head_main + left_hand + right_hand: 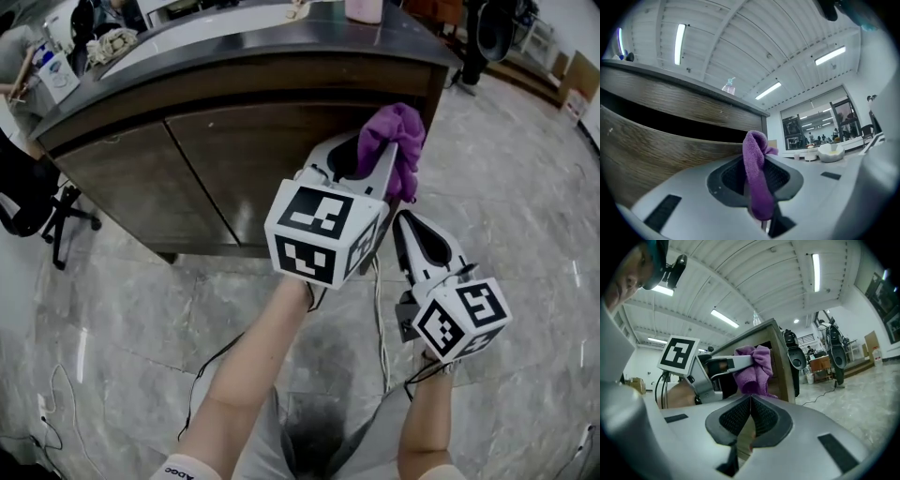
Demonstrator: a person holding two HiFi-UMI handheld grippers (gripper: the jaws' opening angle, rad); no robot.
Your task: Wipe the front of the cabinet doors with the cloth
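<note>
The cabinet (225, 169) fills the upper half of the head view, with two wood-grain doors under a dark surface (187, 61). Our work sits at its far right corner, so the broadest risk is coverage. From here a stroke could run off the right edge into open air over the floor (525, 187), and the left door could be skipped altogether.

In the left gripper view a dark recess runs between the surface and the top of the doors. An upward pass could push fabric into that gap and snag it.

The left claw (389, 155) is clamped on the purple cloth (398, 131), which bunches up above the tips at the cabinet's upper right corner. We cannot tell whether it is pressing on the wood yet. If we tilt the claw too flat, we judge that hard plastic rather than fabric would meet the door and scuff it.

The right claw (405, 220) has its jaws together on nothing, and it hangs just below and beside the left one. A wide sweep back toward us could knock the two together.

The cloth is pinched along a narrow fold, with most of it loose. Drag against the grain could pull it out of the jaws.

A thin cable (380, 319) dangles between our arms and could catch on a long reach.
</note>
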